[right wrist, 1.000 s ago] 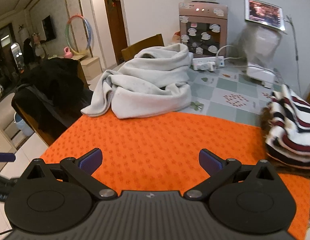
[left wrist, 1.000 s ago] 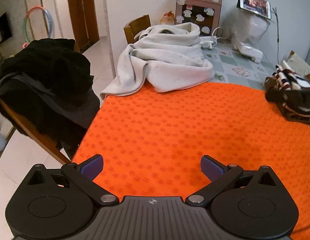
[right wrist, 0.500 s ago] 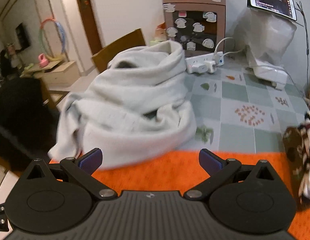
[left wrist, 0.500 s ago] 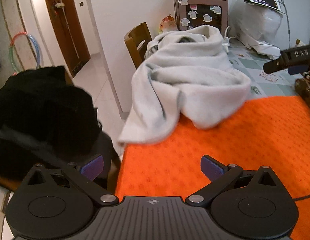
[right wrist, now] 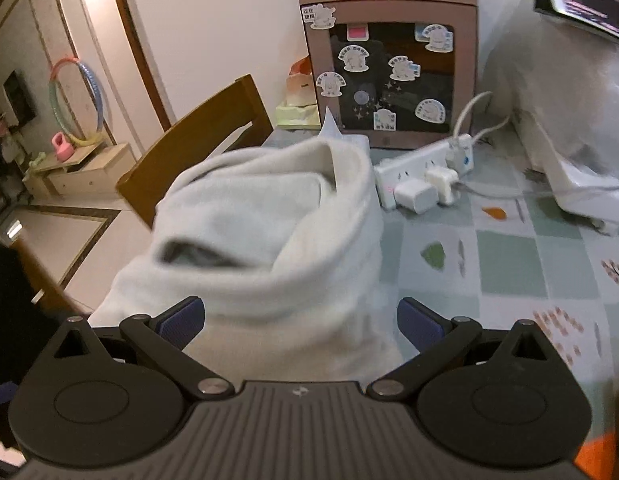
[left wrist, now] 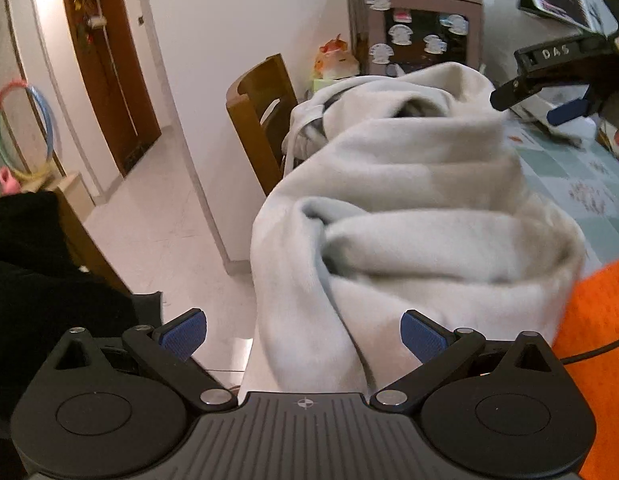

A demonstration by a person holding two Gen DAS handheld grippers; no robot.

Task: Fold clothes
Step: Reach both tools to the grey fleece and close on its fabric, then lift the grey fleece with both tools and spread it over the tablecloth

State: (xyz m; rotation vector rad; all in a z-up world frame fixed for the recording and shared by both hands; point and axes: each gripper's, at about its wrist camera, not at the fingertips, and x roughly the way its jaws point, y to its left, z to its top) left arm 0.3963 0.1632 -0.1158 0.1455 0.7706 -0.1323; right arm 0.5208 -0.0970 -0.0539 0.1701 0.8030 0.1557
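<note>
A crumpled cream-white garment [left wrist: 413, 216] lies heaped at the table's far left corner, one fold hanging over the edge. My left gripper [left wrist: 303, 330] is open, its blue pads either side of the hanging fold without closing on it. My right gripper [right wrist: 300, 320] is open too, right above the top of the same garment [right wrist: 269, 232]. The right gripper [left wrist: 549, 80] also shows at the upper right in the left wrist view. Black clothes [left wrist: 37, 272] are draped over a chair at the left.
An orange mat [left wrist: 601, 320] covers the near table. Behind the heap stand a wooden chair [right wrist: 197, 148], a sticker-covered appliance [right wrist: 389, 60], a power strip with plugs [right wrist: 425, 180] and a white bagged item [right wrist: 569, 120] on the checked tablecloth.
Both grippers moved forward and left across the orange mat up to the white garment, which now fills both views. Both stayed open.
</note>
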